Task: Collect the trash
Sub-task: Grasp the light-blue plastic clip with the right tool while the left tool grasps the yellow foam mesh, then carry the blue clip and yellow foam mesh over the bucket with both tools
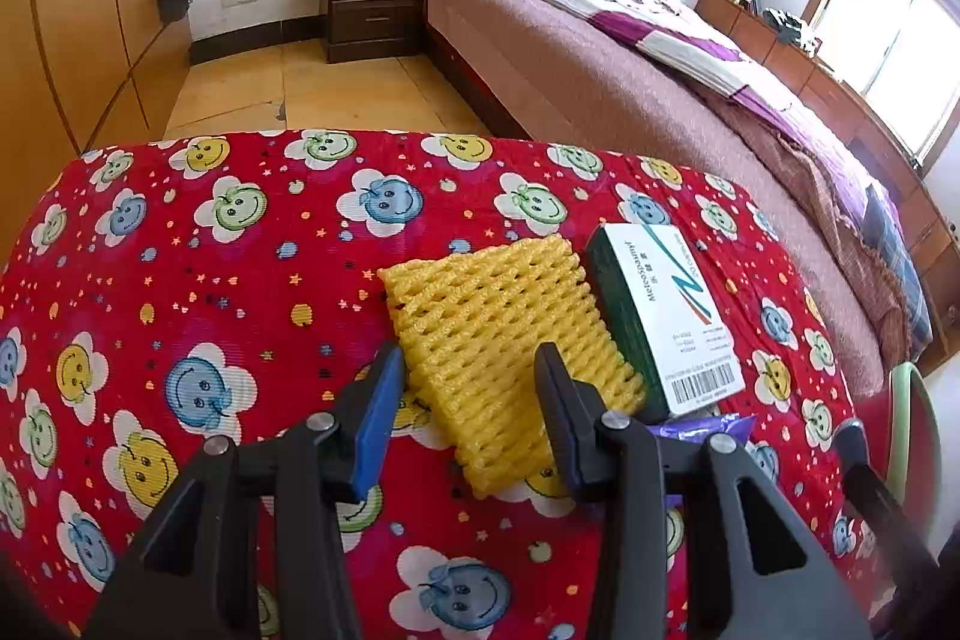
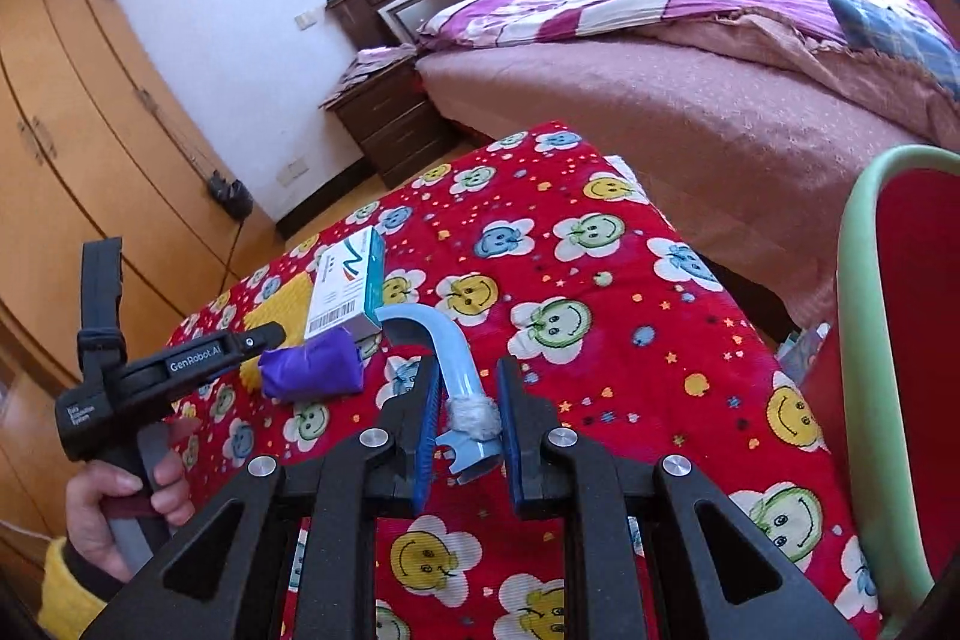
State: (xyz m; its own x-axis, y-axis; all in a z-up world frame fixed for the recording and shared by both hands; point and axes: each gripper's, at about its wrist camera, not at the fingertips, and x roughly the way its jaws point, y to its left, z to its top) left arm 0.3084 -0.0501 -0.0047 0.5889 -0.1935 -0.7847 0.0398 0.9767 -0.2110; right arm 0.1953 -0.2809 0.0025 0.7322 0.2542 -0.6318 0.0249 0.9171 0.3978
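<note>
**Two pieces of trash under the claws at once**

We are in the picking-up step. Our right claw is clamped on the end of a pale blue curved plastic piece with a tuft of grey fluff at the held end. Beside it, to the right, stands a green-rimmed red bin, which we take to be where the trash belongs, though its inside is hidden.

Our left claw stands apart, its blue pads on either side of the near corner of a yellow foam fruit net; we see no squeeze on the foam yet. The net lies flat on the tabletop, which is draped in a red cloth of smiling flowers. Touching the net's far edge is a green-and-white carton, and a purple wrapper lies just beside that.

Next, we judge, the left claw needs to lower and close on the soft net without snagging the cloth, while the right carries its piece over the bin's rim.

Legible writing: "GenRobot.AI" on the left tool's arm. The carton carries a barcode and a zigzag logo; its lettering is too small to read.
</note>
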